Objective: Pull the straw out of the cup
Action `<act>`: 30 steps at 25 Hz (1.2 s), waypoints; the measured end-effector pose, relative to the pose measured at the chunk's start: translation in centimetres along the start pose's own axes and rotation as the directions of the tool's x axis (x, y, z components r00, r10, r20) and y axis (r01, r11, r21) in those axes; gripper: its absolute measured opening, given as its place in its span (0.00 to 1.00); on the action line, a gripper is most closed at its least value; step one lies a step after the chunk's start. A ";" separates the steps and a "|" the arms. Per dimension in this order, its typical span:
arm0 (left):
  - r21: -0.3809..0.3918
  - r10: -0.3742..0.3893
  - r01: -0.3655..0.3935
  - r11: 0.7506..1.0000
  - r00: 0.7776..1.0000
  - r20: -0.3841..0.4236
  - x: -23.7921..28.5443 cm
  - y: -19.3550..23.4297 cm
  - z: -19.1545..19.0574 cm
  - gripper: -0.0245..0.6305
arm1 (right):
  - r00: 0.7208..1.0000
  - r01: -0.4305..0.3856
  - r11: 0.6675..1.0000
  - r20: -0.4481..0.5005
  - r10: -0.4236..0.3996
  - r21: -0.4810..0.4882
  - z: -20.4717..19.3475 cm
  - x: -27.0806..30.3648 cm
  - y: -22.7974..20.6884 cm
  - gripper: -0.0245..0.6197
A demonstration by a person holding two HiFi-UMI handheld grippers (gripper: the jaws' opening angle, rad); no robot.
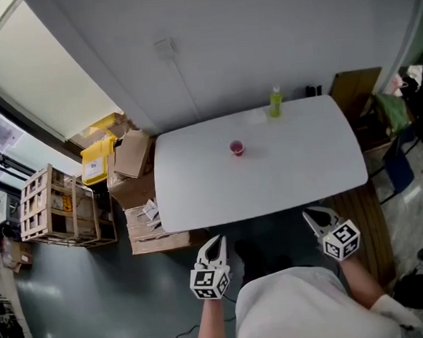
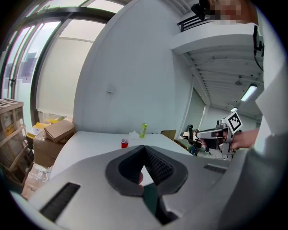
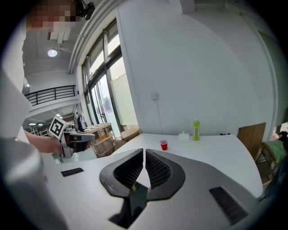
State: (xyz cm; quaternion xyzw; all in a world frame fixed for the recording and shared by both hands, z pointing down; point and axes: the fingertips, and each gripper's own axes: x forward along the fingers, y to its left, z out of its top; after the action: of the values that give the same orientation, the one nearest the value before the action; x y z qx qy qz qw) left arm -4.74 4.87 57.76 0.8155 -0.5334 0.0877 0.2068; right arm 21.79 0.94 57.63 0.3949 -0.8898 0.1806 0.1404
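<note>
**Approach to cup: both tongs clenched and empty, off the surface edge**

Left tongs point(image 2: 144, 148): jaws meet at the tips, nothing between them. Right tongs point(image 3: 144, 151): likewise clenched on nothing. In the head view both hang at 6 o'clock, short of the near edge of the white surface point(image 1: 306, 164), pointing toward it and slightly down.

The red cup point(image 1: 237, 148) stands upright near the middle of the surface, well apart from both tongs: about 12 o'clock from the left pair, 11 o'clock from the right. The straw is too small to make out with certainty. A green bottle point(image 1: 275, 101) stands at the far edge, at 1 o'clock from the cup.

Judged step: reach not yet complete; no contact made.

Risks:
- The cup looks small and light. Pulling the straw without steadying the cup could drag or tip it.
- Jaws must part before arrival, or a clenched tip could knock the cup over.
- The straw is a thin target, so a misaligned pinch may miss or bend it.
</note>
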 end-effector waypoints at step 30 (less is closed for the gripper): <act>0.056 -0.196 0.202 0.978 0.976 -0.094 7.7 11.4 3.9 0.04 | 0.982 0.190 0.982 -0.019 -0.189 0.019 4.8 13.1 0.5 0.10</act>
State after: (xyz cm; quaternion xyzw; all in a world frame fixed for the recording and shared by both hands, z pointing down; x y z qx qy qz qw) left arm -12.16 -7.13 59.79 0.8665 -0.4363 0.1198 0.2110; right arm 12.40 -9.33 58.38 0.4777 -0.8449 0.1792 0.1605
